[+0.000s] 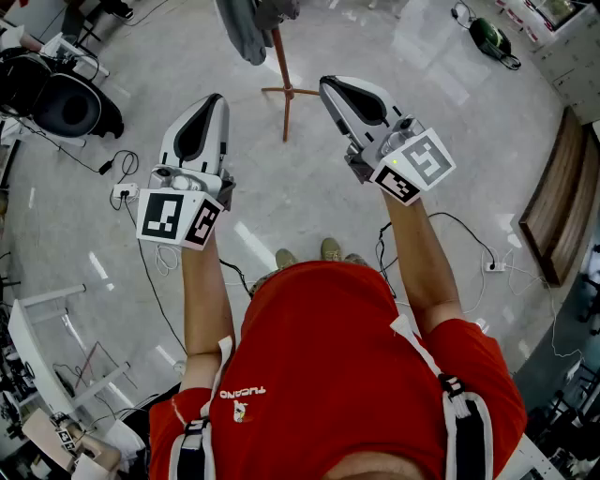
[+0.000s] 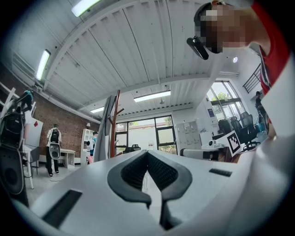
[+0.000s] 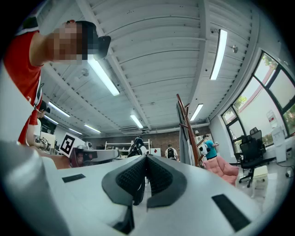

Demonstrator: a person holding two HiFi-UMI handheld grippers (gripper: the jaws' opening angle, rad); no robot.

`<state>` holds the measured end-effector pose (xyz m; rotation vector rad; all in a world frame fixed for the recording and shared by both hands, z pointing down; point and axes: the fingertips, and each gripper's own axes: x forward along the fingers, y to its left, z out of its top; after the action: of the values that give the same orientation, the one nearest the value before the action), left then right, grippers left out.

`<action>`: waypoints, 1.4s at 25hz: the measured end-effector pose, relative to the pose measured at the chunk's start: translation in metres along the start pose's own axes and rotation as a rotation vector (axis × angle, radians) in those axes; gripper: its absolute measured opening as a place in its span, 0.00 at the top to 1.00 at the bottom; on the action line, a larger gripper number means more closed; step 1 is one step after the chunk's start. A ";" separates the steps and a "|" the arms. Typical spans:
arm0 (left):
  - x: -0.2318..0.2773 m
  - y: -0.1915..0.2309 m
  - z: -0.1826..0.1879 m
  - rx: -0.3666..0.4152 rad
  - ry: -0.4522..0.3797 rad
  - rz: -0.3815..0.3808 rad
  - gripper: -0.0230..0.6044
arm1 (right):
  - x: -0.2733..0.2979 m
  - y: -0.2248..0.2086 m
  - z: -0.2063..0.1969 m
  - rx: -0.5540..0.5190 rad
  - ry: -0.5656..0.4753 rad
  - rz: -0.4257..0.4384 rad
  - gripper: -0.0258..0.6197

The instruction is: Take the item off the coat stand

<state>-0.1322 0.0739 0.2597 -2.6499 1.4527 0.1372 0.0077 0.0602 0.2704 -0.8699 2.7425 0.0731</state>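
A wooden coat stand [image 1: 281, 80] rises from the grey floor ahead of me, with a grey garment [image 1: 246, 28] hanging from its top. My left gripper [image 1: 214, 101] is held up below and left of the stand, its jaws shut with nothing between them. My right gripper [image 1: 330, 89] is just right of the stand's pole, also shut and empty. Beyond the closed jaws in the left gripper view [image 2: 147, 156] are the stand [image 2: 116, 124] and the garment [image 2: 107, 131]. The right gripper [image 3: 146, 159] view has the stand [image 3: 188, 131] and garment [image 3: 181, 138] to the right.
A black round case [image 1: 66, 103] lies at the upper left. Cables and a power strip [image 1: 124, 191] run over the floor. A wooden panel [image 1: 562, 202] leans at the right, a white frame [image 1: 37, 347] at the lower left. People stand far back, and a pink armchair [image 3: 228, 168] is nearby.
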 end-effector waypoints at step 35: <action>0.126 0.053 -0.043 0.008 0.022 0.056 0.95 | 0.070 -0.162 -0.059 0.061 0.112 -0.018 0.67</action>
<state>-0.1086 -0.0656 0.2819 -2.6139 1.5321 0.1074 0.0317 -0.1190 0.3141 -0.9077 2.8228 -0.0646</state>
